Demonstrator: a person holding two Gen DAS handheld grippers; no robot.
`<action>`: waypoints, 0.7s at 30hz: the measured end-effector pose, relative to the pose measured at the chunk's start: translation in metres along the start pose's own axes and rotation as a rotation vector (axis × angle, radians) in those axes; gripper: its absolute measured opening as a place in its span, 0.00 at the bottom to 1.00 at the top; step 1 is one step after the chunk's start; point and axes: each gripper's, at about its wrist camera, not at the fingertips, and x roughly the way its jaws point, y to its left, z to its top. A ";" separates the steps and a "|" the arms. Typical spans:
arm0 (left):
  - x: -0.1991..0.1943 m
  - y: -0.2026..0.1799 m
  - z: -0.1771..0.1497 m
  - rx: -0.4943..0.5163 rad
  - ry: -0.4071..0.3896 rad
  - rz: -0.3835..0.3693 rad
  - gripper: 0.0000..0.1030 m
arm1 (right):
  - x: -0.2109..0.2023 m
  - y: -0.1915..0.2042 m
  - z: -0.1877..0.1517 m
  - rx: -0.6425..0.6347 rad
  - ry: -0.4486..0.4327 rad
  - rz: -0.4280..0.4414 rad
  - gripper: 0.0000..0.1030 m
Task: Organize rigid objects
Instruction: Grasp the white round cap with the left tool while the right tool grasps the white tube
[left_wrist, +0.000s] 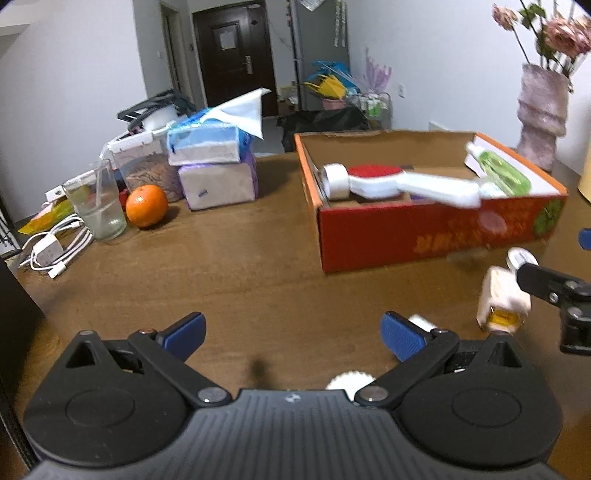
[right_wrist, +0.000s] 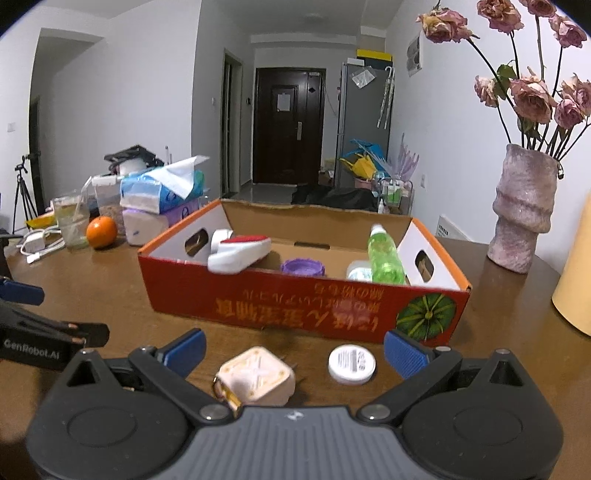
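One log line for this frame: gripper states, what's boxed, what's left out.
left hand-held gripper: open, empty | right hand-held gripper: open, empty | cardboard box: green bottle, purple lid | table: cream bottle, white jar

Black grippers, ribbed blue fingers (right_wrist: 186, 350)

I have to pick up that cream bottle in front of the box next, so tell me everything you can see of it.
The cream bottle is small and squarish, with an embossed cross pattern on its pale, glossy face. Amber liquid shows at one end, beside a metal ring. It lies tipped on the brown table, apart from the white round lid and the red box. The right gripper stands over it with jaws open, touching nothing.
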 end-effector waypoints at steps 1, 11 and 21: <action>-0.001 -0.001 -0.003 0.009 0.004 -0.008 1.00 | -0.002 0.001 -0.002 0.002 0.002 -0.002 0.99; -0.006 -0.009 -0.031 0.096 0.045 -0.096 0.90 | -0.016 0.015 -0.017 0.014 0.018 -0.028 0.99; -0.005 -0.009 -0.035 0.088 0.076 -0.186 0.40 | -0.022 0.034 -0.026 -0.015 0.027 -0.014 0.96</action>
